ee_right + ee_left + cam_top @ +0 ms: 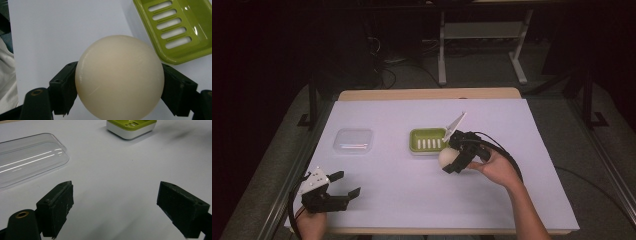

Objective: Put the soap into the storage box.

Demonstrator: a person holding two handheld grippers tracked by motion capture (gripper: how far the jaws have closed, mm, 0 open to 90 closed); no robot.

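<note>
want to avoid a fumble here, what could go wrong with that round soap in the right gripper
1. The round soap is smooth and held only at its two sides by the right gripper, so it could slip out and roll.
2. It sits at the near edge of the green soap dish; released early, it may land on the rim or the table.

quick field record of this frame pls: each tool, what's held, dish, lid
right tool: shut on the cream soap bar, raised beside the dish
left tool: open, holding nothing, near the table's front left edge
soap dish: green slotted tray in a white base, no soap in it
clear lid: lying on the table left of the dish, apart from it
table: white cover
</note>
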